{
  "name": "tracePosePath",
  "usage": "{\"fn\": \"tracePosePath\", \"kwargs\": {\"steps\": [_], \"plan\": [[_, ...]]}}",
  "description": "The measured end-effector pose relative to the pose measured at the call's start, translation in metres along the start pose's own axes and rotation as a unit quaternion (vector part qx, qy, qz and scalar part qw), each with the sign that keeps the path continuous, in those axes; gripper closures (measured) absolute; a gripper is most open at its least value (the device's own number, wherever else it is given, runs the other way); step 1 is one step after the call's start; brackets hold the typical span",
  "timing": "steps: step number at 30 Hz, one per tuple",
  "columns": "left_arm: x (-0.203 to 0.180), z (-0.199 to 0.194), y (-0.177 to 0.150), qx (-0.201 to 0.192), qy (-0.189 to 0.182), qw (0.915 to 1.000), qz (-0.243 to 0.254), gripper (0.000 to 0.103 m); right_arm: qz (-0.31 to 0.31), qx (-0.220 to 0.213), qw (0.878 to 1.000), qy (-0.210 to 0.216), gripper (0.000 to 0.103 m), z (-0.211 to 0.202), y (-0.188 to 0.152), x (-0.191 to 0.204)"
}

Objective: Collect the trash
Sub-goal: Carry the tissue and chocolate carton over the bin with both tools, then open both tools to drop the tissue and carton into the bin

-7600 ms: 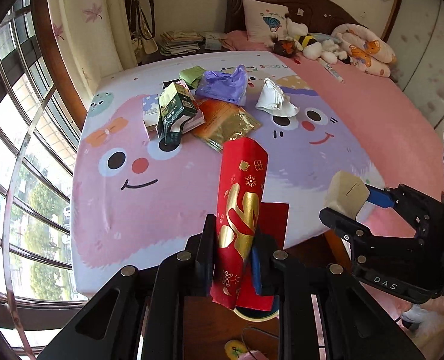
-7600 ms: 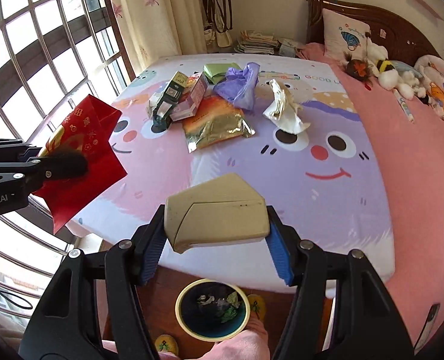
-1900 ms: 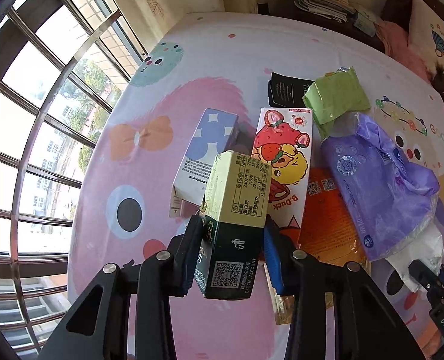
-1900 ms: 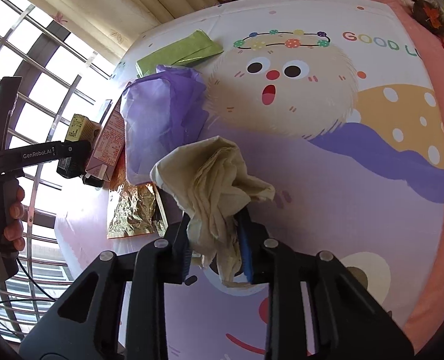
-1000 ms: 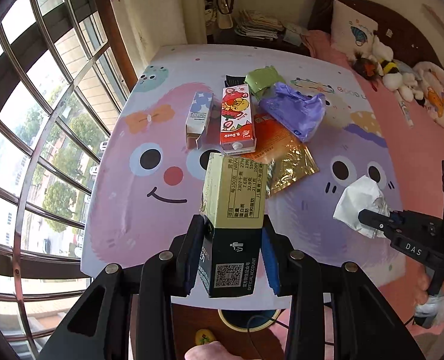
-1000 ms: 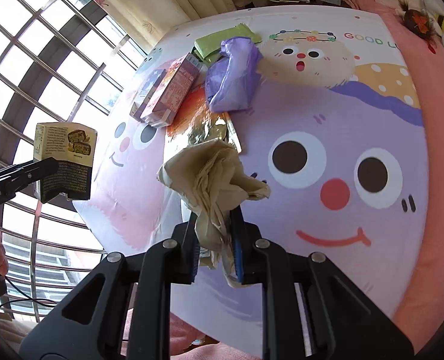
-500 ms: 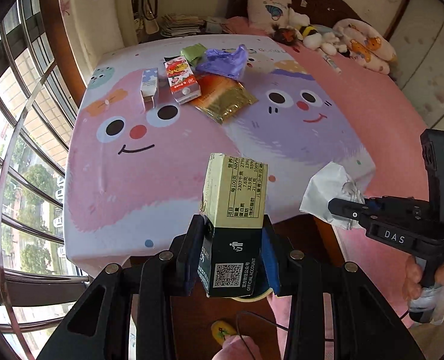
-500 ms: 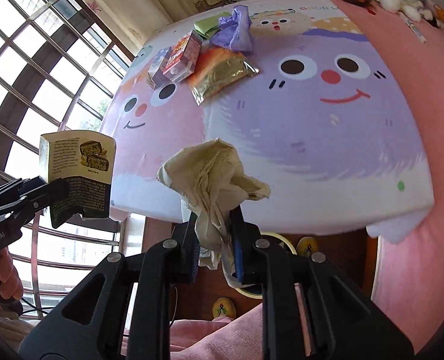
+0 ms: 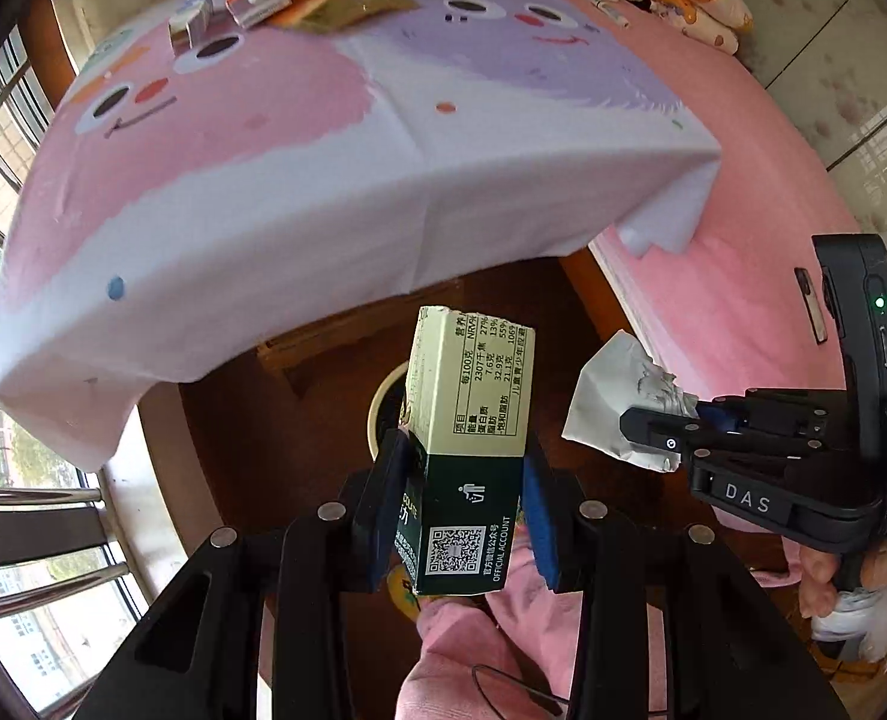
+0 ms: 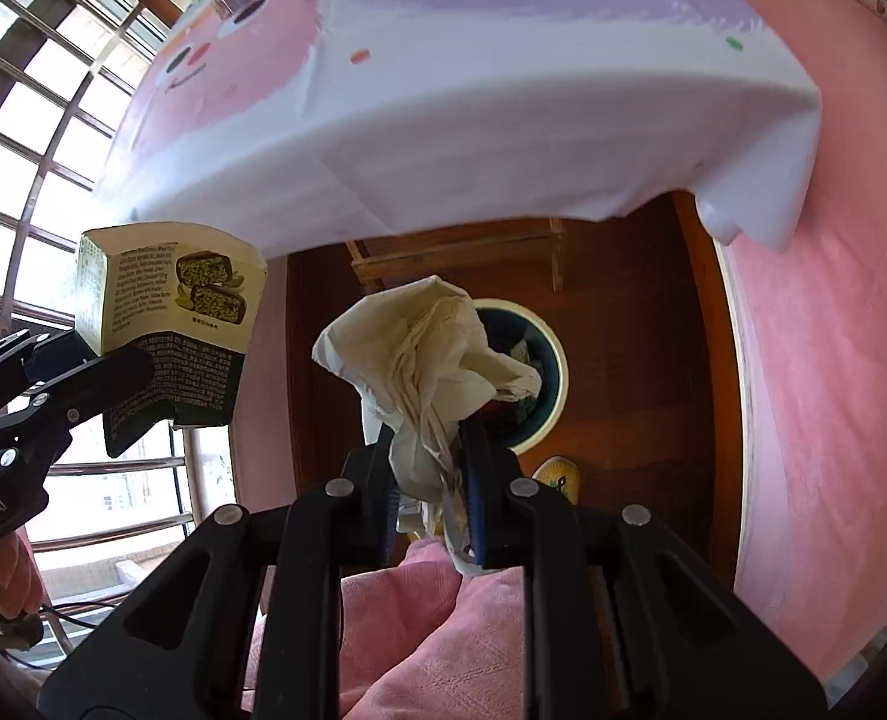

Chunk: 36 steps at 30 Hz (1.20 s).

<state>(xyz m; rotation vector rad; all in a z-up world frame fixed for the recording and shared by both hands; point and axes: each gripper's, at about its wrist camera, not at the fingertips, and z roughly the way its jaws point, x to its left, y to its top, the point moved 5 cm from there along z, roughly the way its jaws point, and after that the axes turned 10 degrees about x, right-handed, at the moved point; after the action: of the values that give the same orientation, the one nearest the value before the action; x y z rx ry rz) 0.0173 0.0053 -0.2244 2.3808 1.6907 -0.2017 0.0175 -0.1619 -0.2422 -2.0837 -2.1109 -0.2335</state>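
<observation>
Black left gripper [image 9: 464, 498], blue pads, silver screws; right gripper [image 9: 653, 429] marked "DAS"; pink trousers [image 10: 443, 630].

The snack box [image 9: 470, 420], pale yellow above and dark green below with a nutrition table and a QR code on its facing side, stands nearly upright, tilted slightly, clamped at its green lower half between the pads of the left claw [image 9: 464, 480]. The crumpled cream-white tissue [image 10: 431, 372] bunches up out of the right claw [image 10: 428, 474], pinched at its lower folds, a loose tail hanging below the pads. The round bin [image 10: 554, 384], pale-rimmed with a dark blue inside and scraps in it, sits on the wooden floor just beyond and beneath both claws, partly hidden behind the tissue.
</observation>
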Motion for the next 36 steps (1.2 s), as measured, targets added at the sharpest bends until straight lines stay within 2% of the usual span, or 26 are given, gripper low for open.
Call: {"fn": "tracePosePath", "kwargs": {"steps": [4,12,16,20,24,25,27,29,31,36], "plan": [[-0.001,0.073,-0.005,0.027,0.015,0.9995,-0.012,0.067,0.018,0.037,0.999,-0.007,0.088,0.065,-0.015,-0.024],[0.021,0.210,-0.004,0.072,0.012,0.9952,-0.066,0.067,0.044,0.079,0.996,-0.020,0.088,0.194,-0.029,-0.063],[0.023,0.264,0.006,0.083,0.009,0.9945,-0.063,0.067,0.047,0.085,0.995,-0.023,0.088,0.239,-0.026,-0.076],[0.013,0.309,0.015,0.101,0.006,0.9945,-0.027,0.066,0.056,0.078,0.995,-0.027,0.088,0.271,-0.017,-0.089],[0.008,0.339,0.025,0.122,0.014,0.9924,-0.006,0.061,0.070,0.069,0.995,-0.028,0.088,0.292,-0.003,-0.101],[0.007,0.343,0.026,0.121,0.017,0.9925,-0.004,0.052,0.070,0.066,0.995,-0.029,0.088,0.295,-0.001,-0.103],[0.009,0.346,0.028,0.111,0.036,0.9932,-0.005,0.044,0.070,0.064,0.995,-0.027,0.088,0.301,0.003,-0.105],[0.015,0.348,0.029,0.105,0.045,0.9933,-0.017,0.024,0.071,0.065,0.995,-0.028,0.088,0.307,0.004,-0.106],[0.028,0.344,0.028,0.096,0.041,0.9941,-0.031,0.016,0.074,0.066,0.995,-0.028,0.088,0.309,0.007,-0.107],[0.051,0.324,0.019,0.081,0.051,0.9945,-0.042,0.016,0.070,0.070,0.995,-0.015,0.087,0.311,0.013,-0.102]]}}
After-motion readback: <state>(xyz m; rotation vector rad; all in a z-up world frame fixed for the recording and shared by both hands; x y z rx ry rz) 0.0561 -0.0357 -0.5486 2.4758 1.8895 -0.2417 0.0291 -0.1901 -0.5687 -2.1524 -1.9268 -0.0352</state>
